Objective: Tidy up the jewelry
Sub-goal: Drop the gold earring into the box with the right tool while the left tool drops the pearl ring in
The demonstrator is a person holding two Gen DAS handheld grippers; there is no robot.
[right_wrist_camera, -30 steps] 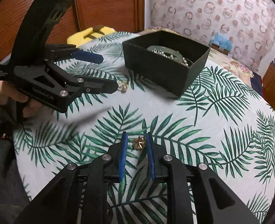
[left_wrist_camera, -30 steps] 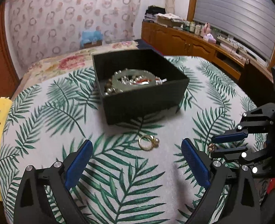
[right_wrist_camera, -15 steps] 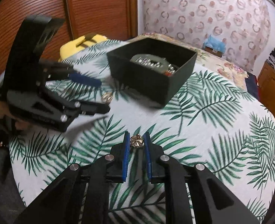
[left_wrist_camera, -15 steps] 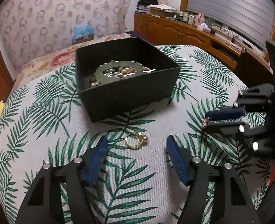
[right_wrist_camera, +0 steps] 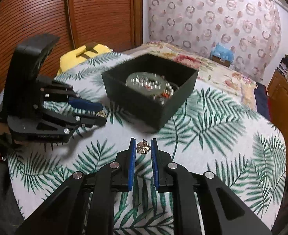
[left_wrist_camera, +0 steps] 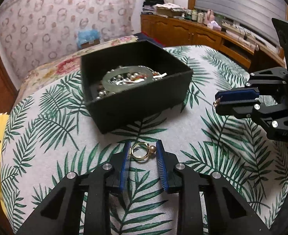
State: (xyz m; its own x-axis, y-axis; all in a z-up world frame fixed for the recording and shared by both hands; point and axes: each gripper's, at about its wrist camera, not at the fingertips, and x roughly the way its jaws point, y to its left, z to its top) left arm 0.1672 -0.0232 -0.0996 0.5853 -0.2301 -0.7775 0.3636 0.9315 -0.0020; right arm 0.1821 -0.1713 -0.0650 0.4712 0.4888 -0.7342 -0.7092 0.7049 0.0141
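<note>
Left gripper [left_wrist_camera: 143,152] is low on the tablecloth [left_wrist_camera: 52,105], blue pads either side of a gold ring w/ a pearl [left_wrist_camera: 142,151]. Pads sit right up against the ring, left pad on the band, right pad by the pearl; ring lies on the cloth, so whether it's truly clamped I can't tell. From the right wrist cam the same gripper [right_wrist_camera: 100,115] shows from the side, w/ the ring [right_wrist_camera: 101,114] glinting between its tips.

Right gripper [right_wrist_camera: 143,149] is closed on a small gold flower earring [right_wrist_camera: 143,148], pinched between the pads near the tips, off the cloth. In the left cam it [left_wrist_camera: 216,102] comes in from the right, earring [left_wrist_camera: 215,103] poking out at the tip.

Black box [left_wrist_camera: 136,86] sits on the cloth just beyond the ring, open top, holding a pale green bangle [left_wrist_camera: 128,77] plus pearl beads & other bits. Box [right_wrist_camera: 151,90] is between both grippers & the flowered bedding [right_wrist_camera: 212,66].

Yellow cushion [right_wrist_camera: 85,53] at the cloth's far-left edge.
</note>
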